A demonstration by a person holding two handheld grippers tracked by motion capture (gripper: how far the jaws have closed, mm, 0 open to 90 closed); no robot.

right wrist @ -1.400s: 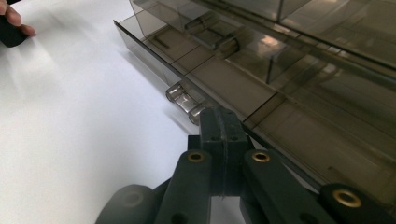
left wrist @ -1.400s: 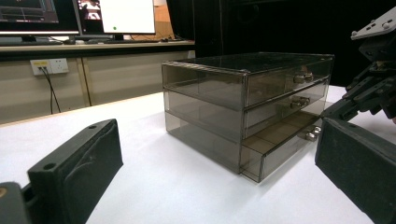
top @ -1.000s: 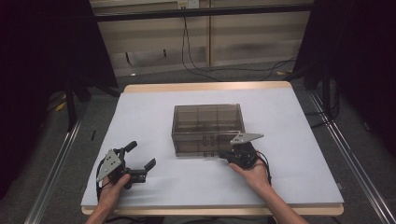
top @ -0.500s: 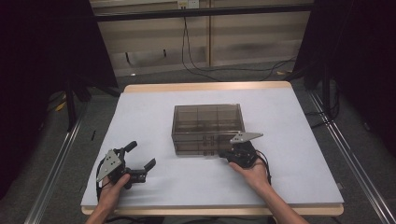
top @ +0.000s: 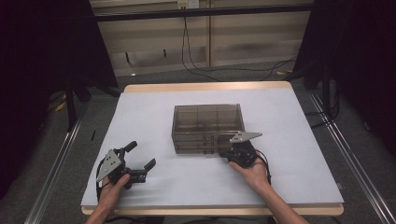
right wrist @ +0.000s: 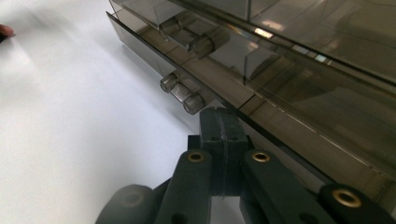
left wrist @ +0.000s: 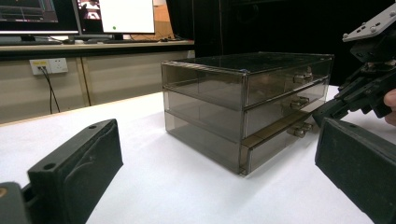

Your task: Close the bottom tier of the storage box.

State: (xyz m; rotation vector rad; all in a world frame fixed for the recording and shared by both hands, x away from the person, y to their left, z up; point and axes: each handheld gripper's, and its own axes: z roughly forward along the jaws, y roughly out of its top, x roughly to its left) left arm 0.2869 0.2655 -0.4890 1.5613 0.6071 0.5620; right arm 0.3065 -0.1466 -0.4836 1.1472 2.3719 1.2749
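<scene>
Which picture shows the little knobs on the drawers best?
The right gripper view: the bottom drawer's knobs sit close up, just ahead of the shut right gripper. The left gripper view shows all three drawers' knobs, smaller. In the high view they are too small to tell.

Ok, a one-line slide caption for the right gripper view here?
Right tongs, jaws pressed together, tip against the bottom drawer front of a smoky clear drawer unit, beside its handle.

smoky brown see-through drawer box (top: 208,127), plain white worktop (top: 289,140) with tan wood edge, black grippers, grey plates
</scene>
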